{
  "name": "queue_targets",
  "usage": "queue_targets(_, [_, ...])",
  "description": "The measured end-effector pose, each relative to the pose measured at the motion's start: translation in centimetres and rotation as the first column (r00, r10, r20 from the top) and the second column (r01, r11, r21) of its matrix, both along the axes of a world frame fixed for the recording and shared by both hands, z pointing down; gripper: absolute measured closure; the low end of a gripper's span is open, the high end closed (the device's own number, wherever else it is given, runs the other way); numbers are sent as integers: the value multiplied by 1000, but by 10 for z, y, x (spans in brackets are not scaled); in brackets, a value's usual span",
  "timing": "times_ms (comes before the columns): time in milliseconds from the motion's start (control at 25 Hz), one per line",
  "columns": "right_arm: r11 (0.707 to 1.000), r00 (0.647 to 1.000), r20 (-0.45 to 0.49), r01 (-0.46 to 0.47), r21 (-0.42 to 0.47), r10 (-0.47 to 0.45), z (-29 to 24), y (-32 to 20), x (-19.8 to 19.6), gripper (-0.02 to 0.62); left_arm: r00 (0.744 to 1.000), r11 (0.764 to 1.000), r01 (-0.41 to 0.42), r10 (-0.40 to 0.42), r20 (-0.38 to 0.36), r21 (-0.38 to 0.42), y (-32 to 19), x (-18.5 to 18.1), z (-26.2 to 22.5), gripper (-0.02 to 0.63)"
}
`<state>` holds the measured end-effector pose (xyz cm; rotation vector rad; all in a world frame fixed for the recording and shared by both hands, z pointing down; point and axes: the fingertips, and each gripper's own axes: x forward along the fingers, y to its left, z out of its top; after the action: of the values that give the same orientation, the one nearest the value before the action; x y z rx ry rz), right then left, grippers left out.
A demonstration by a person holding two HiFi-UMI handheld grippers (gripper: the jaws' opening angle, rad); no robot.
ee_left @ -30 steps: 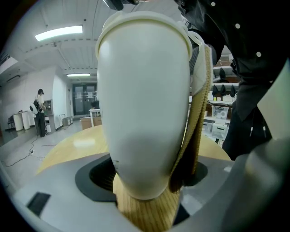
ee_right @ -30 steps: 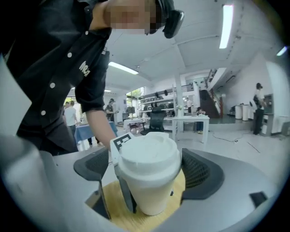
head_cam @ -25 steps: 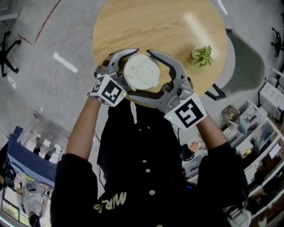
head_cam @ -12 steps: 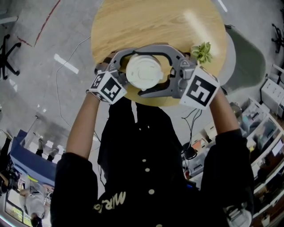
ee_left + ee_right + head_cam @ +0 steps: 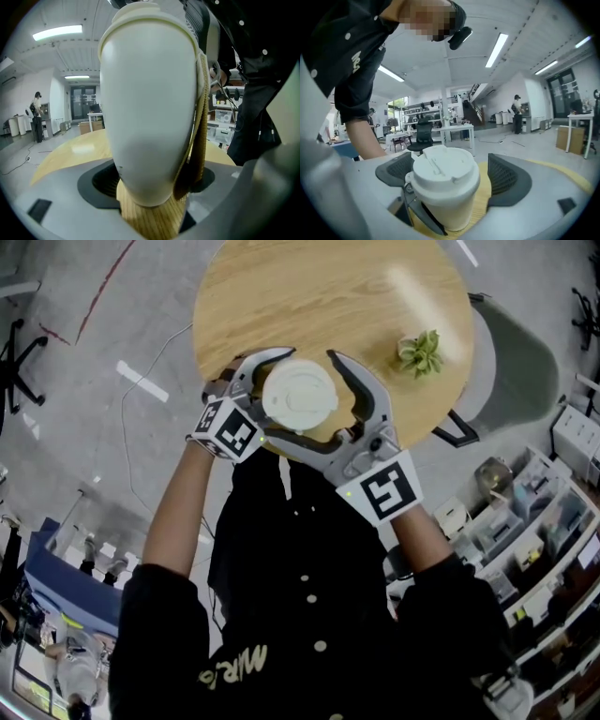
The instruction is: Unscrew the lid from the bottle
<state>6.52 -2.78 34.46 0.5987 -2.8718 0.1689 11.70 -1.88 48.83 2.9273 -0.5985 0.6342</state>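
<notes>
Cream bottle (image 5: 150, 108) upright, white lid (image 5: 300, 397) seated on top, at the upper centre of the head view, over the near edge of a round wooden table (image 5: 328, 296); standing on the wood or held just off it, not to be told. Filling the middle of the left gripper view, with a tan strap (image 5: 200, 122) hanging down its right side. Clamped low on the body by the left gripper (image 5: 151, 185), dark pads pressed in from both sides. Around the lid, the right gripper (image 5: 451, 178), coming in from the lower right of the head view: jaws spread wide and just now opening further, lid between them, right-hand pad clearly apart from the rim with bare wood showing in the gap, no grip. In the right gripper view, lid at lower centre, flip tab on its flat top. Marker cubes (image 5: 230, 427) below the bottle in the head view, one on each gripper, black sleeves (image 5: 159, 615) running down to the bottom of the frame. Small green plant (image 5: 419, 352) on the table's right part, well apart from the bottle.
</notes>
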Motion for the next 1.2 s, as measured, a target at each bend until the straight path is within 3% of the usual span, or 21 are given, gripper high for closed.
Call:
queue_targets(160, [998, 998, -68, 11, 64, -7, 9, 3, -3, 114, 1000, 1000, 2, -2, 3, 0, -1, 4, -1, 247])
queue_targets(280, [985, 985, -111, 146, 95, -135, 12, 9, -3, 135, 1000, 1000, -11, 11, 5, 0, 0, 2, 0, 247])
queue_targets(360, [947, 949, -95, 310, 87, -302, 12, 14, 0, 143, 1000, 1000, -17, 17, 3, -2, 0, 2, 0, 247])
queue_targets(480, [854, 856, -48, 516, 60, -514, 13, 18, 5, 147, 1000, 1000, -20, 20, 5, -6, -1, 4, 1, 247])
queue_targets(560, [802, 803, -41, 596, 45, -594, 13, 18, 4, 147, 1000, 1000, -15, 15, 0, -8, -3, 4, 1, 247])
queue_targets(640, [771, 771, -57, 637, 31, -635, 12, 18, 2, 147, 1000, 1000, -13, 13, -1, -7, -3, 3, 1, 247])
queue_targets(680, [771, 770, -68, 637, 21, -634, 13, 19, 2, 147, 1000, 1000, -13, 13, 0, -7, -3, 2, 0, 247])
queue_targets(760, [811, 808, -88, 585, -1, -583, 14, 19, 3, 144, 1000, 1000, -13, 13, 5, -6, 0, 1, 0, 247])
queue_targets(840, [884, 879, -98, 468, -12, -467, 15, 16, 7, 110, 1000, 1000, -15, 15, 9, -4, 1, 2, 0, 247])
queue_targets(960, [982, 975, -113, 188, -34, -191, 18, 6, 6, 100, 1000, 1000, -14, 14, 6, -3, -1, 4, -1, 247])
queue_targets(1080, [999, 993, -109, -46, -24, 43, 18, -1, -3, 100, 1000, 1000, -13, 13, 5, 2, -2, 5, -3, 247])
queue_targets(1200, [995, 992, -85, -91, 44, 95, 12, -7, -11, 115, 1000, 1000, -13, 13, 1, -1, -2, 3, -2, 247])
